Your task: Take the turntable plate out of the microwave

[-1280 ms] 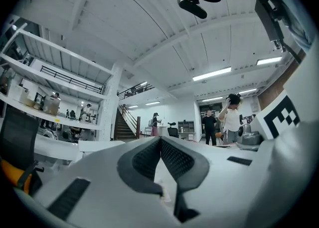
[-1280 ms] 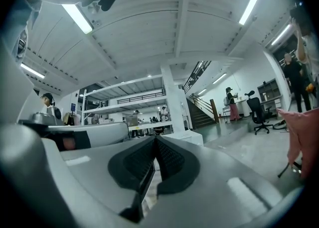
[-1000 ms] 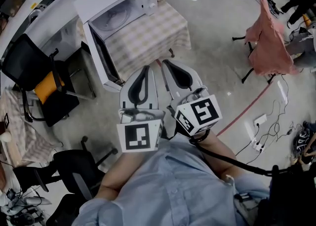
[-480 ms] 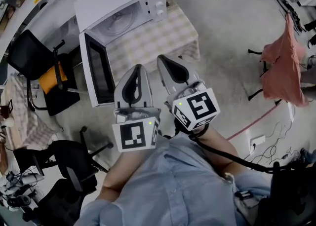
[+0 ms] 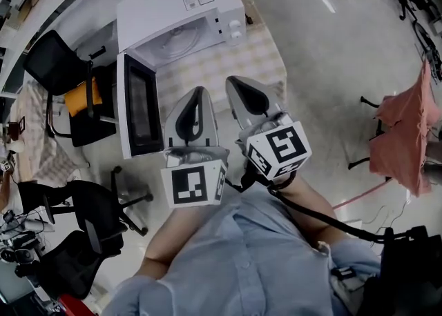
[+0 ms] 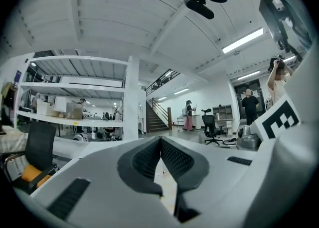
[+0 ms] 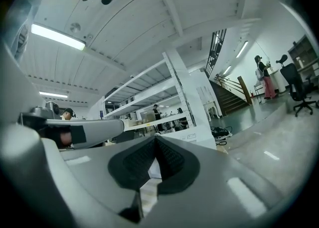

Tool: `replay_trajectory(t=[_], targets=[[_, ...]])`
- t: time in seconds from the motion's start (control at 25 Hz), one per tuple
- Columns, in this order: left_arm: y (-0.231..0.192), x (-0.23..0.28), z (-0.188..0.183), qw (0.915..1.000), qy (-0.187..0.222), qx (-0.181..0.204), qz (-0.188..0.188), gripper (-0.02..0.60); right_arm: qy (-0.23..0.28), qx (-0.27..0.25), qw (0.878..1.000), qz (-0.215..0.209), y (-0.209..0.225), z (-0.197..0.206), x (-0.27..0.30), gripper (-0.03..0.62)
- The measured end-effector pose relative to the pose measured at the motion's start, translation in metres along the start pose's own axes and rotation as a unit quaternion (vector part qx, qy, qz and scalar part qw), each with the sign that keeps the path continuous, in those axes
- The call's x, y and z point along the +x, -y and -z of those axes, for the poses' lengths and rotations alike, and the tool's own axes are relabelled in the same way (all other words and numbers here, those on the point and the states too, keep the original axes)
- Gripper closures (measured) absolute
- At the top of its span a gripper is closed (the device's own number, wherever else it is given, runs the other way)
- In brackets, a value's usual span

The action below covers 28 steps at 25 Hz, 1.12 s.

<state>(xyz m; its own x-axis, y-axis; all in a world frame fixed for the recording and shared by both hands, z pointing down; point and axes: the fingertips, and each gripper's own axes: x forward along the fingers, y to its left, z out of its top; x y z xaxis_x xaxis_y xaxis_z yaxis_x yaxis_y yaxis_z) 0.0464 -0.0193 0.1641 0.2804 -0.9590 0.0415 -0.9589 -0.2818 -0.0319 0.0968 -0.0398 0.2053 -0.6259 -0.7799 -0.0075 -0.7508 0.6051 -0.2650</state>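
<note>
Now, turntable plate (image 5: 181,40) inside microwave (image 5: 173,1); left hand-held gripper (image 5: 199,90), right hand-held gripper (image 5: 233,81) clenched empty

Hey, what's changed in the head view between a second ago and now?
The person has moved closer to the white microwave, which now sits nearer the grippers in the head view. Nothing was gripped or released. The left gripper and right gripper stay shut and empty, side by side; the microwave's door stays open, the round glass turntable plate inside.
</note>
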Motion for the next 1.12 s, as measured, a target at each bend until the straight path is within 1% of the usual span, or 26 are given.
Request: replay_trajectory(t=[0.2,0.44,0.64,0.8,0.96,1.12], targets=[[0.000,0.012,-0.009,0.9998,0.011,0.012,-0.015,0.574,0.002,0.001,1.000,-0.020,0.008,-0.005,0.012,0.594],[-0.021,0.028,-0.005,0.9991,0.021,0.004,-0.036,0.574,0.001,-0.012,0.999,-0.040,0.010,-0.004,0.042,0.594],[-0.053,0.036,0.003,0.9974,0.037,0.002,-0.062,0.574,-0.007,-0.027,0.998,-0.053,0.005,0.010,0.075,0.594],[-0.086,0.053,0.017,0.9958,0.045,-0.013,-0.079,0.574,-0.022,-0.037,0.997,-0.063,0.004,0.027,0.103,0.594],[-0.112,0.068,0.024,0.9942,0.060,-0.019,-0.087,0.574,-0.040,-0.035,0.997,-0.059,0.008,0.043,0.128,0.594],[-0.137,0.082,0.034,0.9921,0.071,-0.031,-0.100,0.574,-0.046,-0.031,0.997,-0.060,0.011,0.051,0.149,0.594]])
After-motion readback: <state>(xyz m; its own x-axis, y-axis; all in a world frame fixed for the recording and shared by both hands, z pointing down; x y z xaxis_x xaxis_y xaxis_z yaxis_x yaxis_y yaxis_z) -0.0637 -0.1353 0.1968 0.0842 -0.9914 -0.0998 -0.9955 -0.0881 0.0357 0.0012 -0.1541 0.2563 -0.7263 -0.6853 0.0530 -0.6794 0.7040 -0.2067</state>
